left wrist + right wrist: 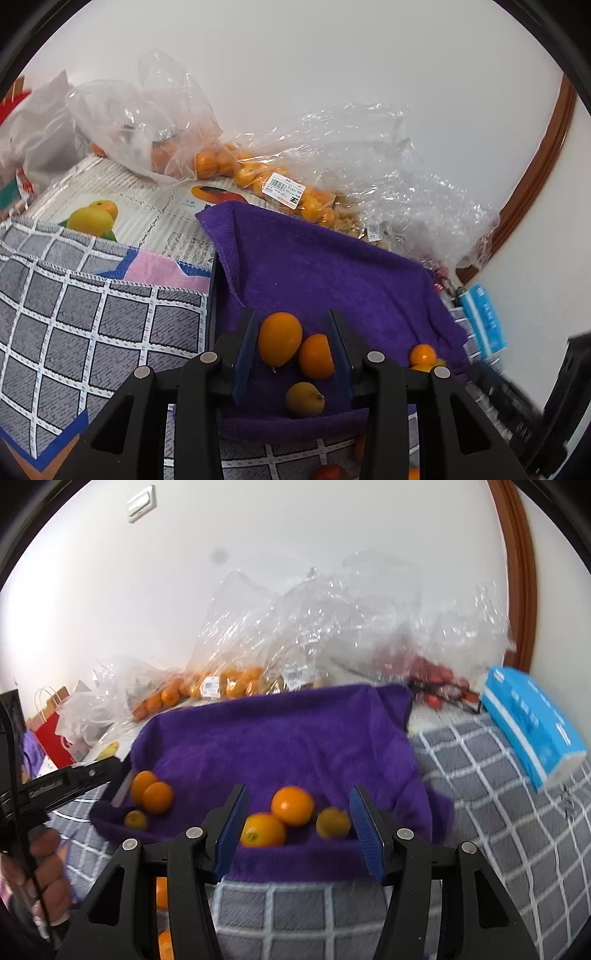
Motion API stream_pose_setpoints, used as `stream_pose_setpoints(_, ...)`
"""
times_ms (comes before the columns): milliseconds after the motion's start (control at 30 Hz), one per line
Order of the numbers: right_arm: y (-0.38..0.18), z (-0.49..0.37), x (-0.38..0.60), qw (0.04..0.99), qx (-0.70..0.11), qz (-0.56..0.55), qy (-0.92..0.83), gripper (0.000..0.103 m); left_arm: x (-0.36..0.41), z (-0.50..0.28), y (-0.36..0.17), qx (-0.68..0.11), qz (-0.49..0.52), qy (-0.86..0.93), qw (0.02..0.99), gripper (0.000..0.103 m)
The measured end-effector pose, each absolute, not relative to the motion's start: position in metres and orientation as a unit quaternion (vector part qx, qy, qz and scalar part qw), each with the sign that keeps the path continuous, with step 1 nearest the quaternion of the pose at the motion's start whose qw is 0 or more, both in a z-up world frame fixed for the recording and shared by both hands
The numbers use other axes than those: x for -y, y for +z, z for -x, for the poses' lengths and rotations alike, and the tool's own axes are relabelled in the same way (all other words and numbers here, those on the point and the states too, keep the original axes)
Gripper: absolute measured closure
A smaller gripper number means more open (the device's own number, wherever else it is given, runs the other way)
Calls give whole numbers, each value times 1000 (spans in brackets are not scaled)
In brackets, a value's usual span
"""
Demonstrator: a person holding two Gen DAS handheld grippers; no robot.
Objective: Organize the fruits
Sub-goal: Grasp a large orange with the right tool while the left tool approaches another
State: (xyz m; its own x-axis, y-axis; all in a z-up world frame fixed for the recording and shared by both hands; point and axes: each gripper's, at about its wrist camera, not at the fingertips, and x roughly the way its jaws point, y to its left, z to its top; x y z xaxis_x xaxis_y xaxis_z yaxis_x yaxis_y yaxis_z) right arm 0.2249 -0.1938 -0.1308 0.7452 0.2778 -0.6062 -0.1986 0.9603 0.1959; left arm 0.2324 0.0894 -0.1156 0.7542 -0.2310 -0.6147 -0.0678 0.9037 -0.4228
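Currently, sorting is looking only partly done.

Sorted, lying on the purple towel (295,738): six small orange fruits in two groups. Left group (151,794): two orange ones touching, a smaller greenish-yellow one just near of them. Right group (291,805): one round orange fruit, a second touching it on its near-left side, a duller yellow one just to the right. The towel is appearing to line a tray whose dark edge is showing at its left side; that is a judgement.

Unsorted, lying along the far wall: a clear bag of oranges (258,177) bearing a price label, a second bag (159,698) further left with more orange fruit, a pale lumpy lot (347,221) under plastic, and red fruit (436,679) under crumpled film at far right. A red fruit (328,472) and more orange ones are also sitting on the checked cloth (498,812) at the near edge.

Left gripper (291,354): jaws standing partly open, framing the left group from above, pads pressing on nothing.

Right gripper (299,834): jaws standing wider, framing the right group, holding nothing.

Other items: blue box (535,723) at right, red paper bag (51,731) at far left, printed fruit sheet (129,206) beneath the bags.

Remaining, by estimate: most of the bagged fruit is still waiting to be emptied and grouped.
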Motion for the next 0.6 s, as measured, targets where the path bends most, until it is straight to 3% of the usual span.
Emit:
stream_pose_setpoints(200,-131,-180,176,918,-356,-54,165,47,-98,-228,-100,-335,223,-51,914,66)
stream_pose_setpoints(600,-165,-139,131,895,-391,-18,214,47,-129,-169,-111,-385,229,-57,892,65)
